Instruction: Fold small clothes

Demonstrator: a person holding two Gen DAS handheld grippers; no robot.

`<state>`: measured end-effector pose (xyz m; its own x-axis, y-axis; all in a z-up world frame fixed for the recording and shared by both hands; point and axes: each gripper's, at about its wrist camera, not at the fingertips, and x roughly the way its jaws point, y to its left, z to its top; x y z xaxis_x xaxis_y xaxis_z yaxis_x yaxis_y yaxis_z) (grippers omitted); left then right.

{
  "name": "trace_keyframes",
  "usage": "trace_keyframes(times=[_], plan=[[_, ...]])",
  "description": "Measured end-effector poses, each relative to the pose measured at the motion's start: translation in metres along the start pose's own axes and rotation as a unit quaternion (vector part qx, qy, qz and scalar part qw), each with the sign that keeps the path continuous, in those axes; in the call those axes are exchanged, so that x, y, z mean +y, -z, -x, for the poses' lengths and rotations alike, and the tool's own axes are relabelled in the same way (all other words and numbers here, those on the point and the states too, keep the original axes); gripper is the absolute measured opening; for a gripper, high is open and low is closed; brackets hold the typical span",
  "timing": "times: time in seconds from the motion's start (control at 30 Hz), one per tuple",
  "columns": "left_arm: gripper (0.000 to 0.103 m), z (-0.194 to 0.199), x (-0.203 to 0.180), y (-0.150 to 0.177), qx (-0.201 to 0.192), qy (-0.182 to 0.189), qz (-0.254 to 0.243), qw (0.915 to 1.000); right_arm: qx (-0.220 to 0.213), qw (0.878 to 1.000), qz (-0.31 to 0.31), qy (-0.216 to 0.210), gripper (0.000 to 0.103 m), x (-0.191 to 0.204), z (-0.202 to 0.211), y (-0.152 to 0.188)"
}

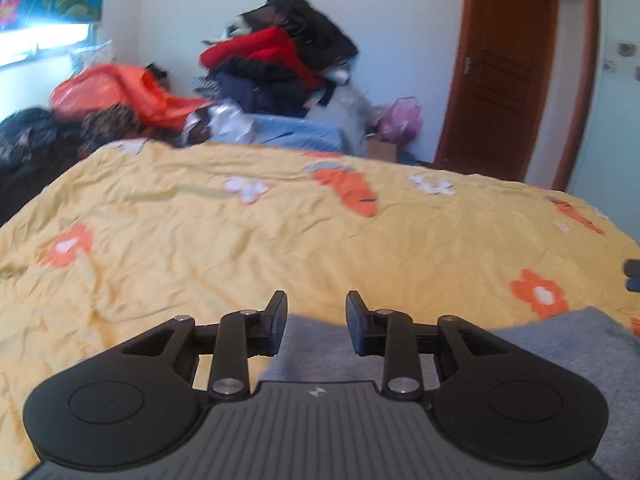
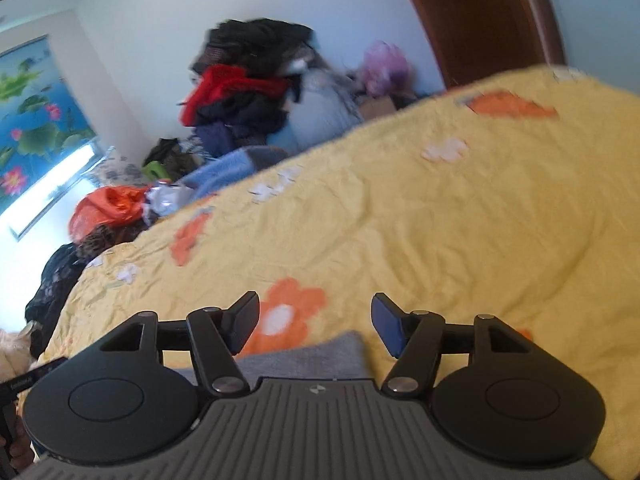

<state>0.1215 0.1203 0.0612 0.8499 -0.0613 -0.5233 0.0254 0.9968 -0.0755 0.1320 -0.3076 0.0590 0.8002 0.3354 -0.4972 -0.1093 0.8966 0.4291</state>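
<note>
A grey garment [image 1: 560,344] lies flat on the yellow flowered bedspread [image 1: 200,240], at the near edge. My left gripper [image 1: 316,322] is open and empty, its fingers just above the garment's far edge. In the right wrist view the garment [image 2: 304,358] shows as a grey corner under my right gripper [image 2: 314,322], which is open wide and empty above it. The bedspread [image 2: 460,220] fills that view beyond the fingers. Most of the garment is hidden under the gripper bodies.
A tall heap of dark and red clothes [image 1: 280,60] stands beyond the bed's far side, with an orange bag [image 1: 120,92] and blue fabric [image 1: 296,132] beside it. A brown door [image 1: 504,68] is at the back right. A window [image 1: 44,40] is at the left.
</note>
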Motion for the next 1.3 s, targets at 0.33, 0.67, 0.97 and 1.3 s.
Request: trace_keyframes(times=[0.33, 0.67, 0.97, 1.3], plan=[[0.036, -0.060, -0.025, 0.034, 0.066, 0.007, -0.034, 0.9972, 0.058, 0.983, 0.156, 0.076, 0.073, 0.040, -0.057, 0.058], [0.039, -0.020, -0.038, 0.036, 0.023, -0.053, -0.048, 0.9972, 0.028, 0.978, 0.153, 0.142, 0.074, 0.054, -0.032, 0.060], [0.071, 0.011, -0.065, 0.076, 0.047, -0.002, -0.031, 0.9984, 0.034, 0.971, 0.202, 0.120, 0.084, 0.078, -0.002, 0.108], [0.079, 0.000, -0.066, 0.072, 0.062, -0.020, -0.040, 0.9971, 0.042, 0.973, 0.189, 0.126, 0.096, 0.071, -0.017, 0.104]])
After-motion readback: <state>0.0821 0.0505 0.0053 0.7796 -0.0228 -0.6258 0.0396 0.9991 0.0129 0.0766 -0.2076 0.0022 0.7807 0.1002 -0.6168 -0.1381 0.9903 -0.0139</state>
